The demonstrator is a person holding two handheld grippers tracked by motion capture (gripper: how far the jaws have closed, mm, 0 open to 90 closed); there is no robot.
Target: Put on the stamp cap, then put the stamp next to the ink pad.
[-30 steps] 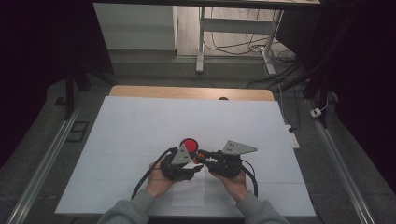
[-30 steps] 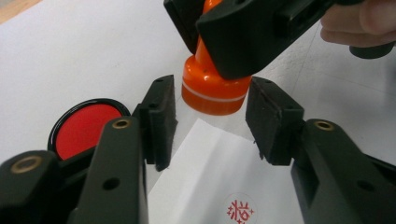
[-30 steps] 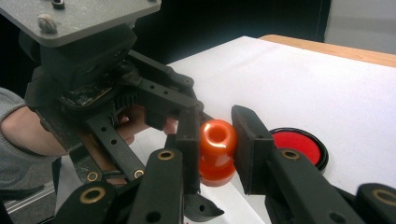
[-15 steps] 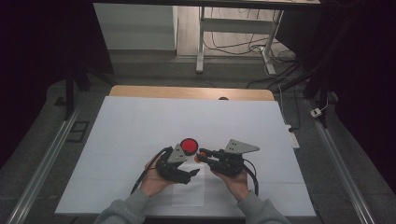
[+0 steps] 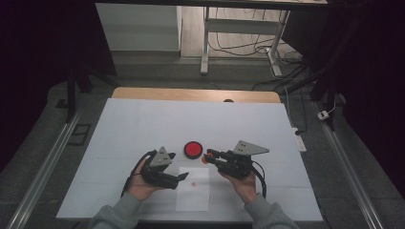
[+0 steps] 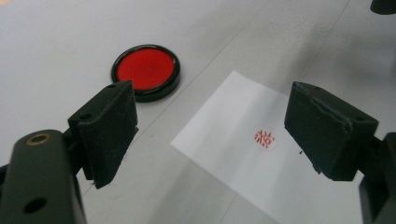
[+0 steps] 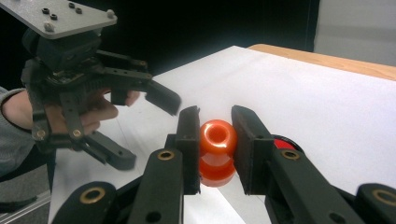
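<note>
Orange stamp [image 7: 218,151], clamped in my right gripper [image 7: 215,140]; axis along jaws. Left gripper [image 6: 210,135] released; its view reveals red print [image 6: 265,138] on paper [image 6: 261,182].

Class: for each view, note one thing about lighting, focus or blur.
High view: dim, dark surroundings, white table brightest. Left gripper view: ink pad and paper sharp, near fingers soft. Right gripper view: orange stamp shows glare, left gripper slightly blurred.

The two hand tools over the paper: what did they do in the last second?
The left gripper drew back toward the person and off the paper, jaws open. The right gripper, shut on the orange stamp, lifted away toward the red ink pad. Pad and paper stayed put, a red mark on the paper.
</note>
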